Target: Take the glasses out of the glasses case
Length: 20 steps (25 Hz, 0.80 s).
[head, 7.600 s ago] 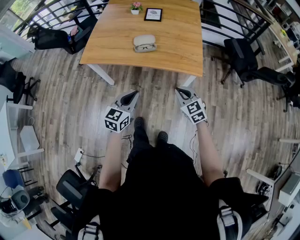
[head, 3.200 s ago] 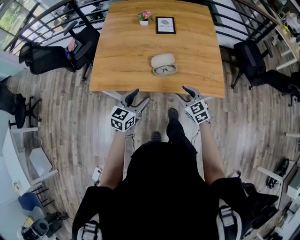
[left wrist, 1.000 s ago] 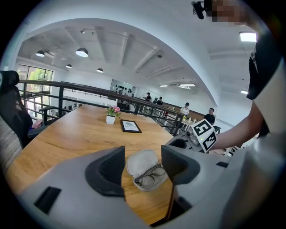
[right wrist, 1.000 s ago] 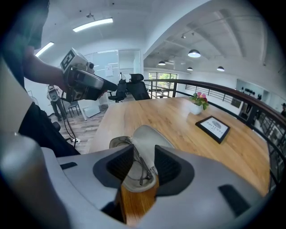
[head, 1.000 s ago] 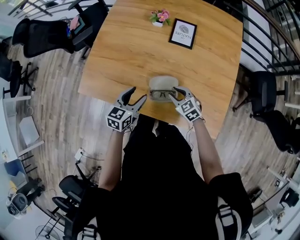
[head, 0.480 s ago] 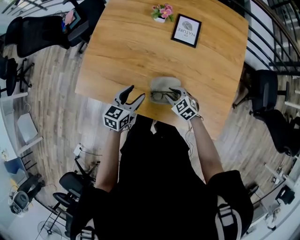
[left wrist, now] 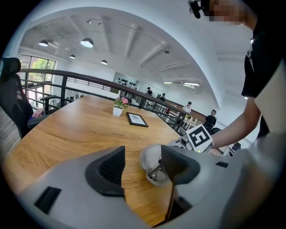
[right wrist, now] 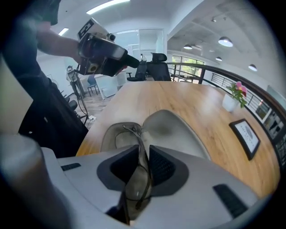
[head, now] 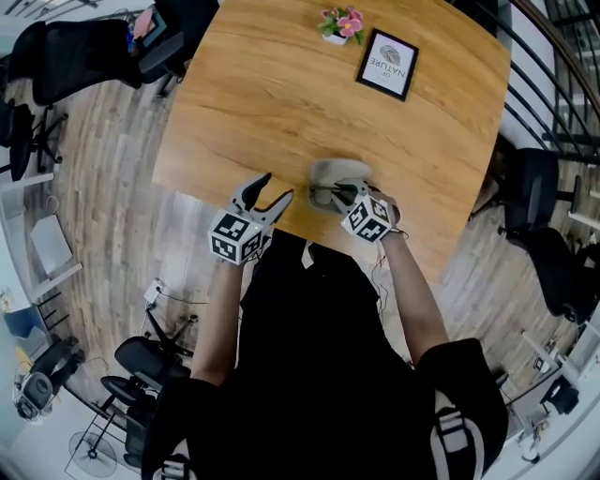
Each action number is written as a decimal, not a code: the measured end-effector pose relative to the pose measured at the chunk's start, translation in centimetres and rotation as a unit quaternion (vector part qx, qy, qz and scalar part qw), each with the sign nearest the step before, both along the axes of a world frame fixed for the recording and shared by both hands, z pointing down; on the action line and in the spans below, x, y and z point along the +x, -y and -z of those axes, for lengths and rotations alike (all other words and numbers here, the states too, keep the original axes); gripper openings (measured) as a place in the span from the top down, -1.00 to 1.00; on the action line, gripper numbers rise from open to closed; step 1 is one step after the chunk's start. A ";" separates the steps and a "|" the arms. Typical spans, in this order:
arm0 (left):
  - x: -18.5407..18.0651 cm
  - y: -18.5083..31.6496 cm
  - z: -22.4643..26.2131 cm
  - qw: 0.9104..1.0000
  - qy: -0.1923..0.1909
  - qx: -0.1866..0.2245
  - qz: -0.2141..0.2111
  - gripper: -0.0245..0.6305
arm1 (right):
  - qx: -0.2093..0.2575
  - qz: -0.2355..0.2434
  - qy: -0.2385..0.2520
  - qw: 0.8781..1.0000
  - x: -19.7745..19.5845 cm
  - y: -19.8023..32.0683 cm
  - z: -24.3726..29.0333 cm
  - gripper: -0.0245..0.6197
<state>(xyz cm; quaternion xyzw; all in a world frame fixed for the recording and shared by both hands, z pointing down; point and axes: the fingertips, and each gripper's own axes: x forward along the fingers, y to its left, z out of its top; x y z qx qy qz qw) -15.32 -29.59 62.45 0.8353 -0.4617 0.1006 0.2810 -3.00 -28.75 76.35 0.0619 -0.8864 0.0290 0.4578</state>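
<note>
Right, my right tongs (right wrist: 144, 151) have just been closing, and now they are clamped on the glasses (right wrist: 136, 185). One lens stands on edge between the pads with both pads against it, and a temple arm runs forward from the jaws toward the glasses case (right wrist: 172, 127). The case lies open on the wooden table (head: 262, 94) directly ahead of those tongs, with its tray just in front of the jaws and its lid open beside that. These tongs point steeply down at it.

My left tongs (left wrist: 143, 154) stand apart with nothing between them. They hover over the near edge of the table, just to the left of the case and clear of it. Looking along them, I see the case and the glasses just past the right-hand jaw.

Well beyond both tongs, at the far side of the table, stands a small picture frame (head: 387, 64) with a flower pot (head: 339, 23) beside it.
</note>
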 end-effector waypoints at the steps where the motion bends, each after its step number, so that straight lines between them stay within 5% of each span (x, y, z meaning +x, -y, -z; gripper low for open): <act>1: -0.2 0.0 -0.1 1.000 -0.001 -0.001 0.002 0.14 | -0.001 0.003 -0.003 1.000 -0.1 0.0 -0.2 0.67; 20: -1.7 -0.6 0.2 1.000 -0.004 -0.004 0.017 0.14 | -0.009 0.025 -0.014 1.000 -0.7 -0.1 -0.3 0.84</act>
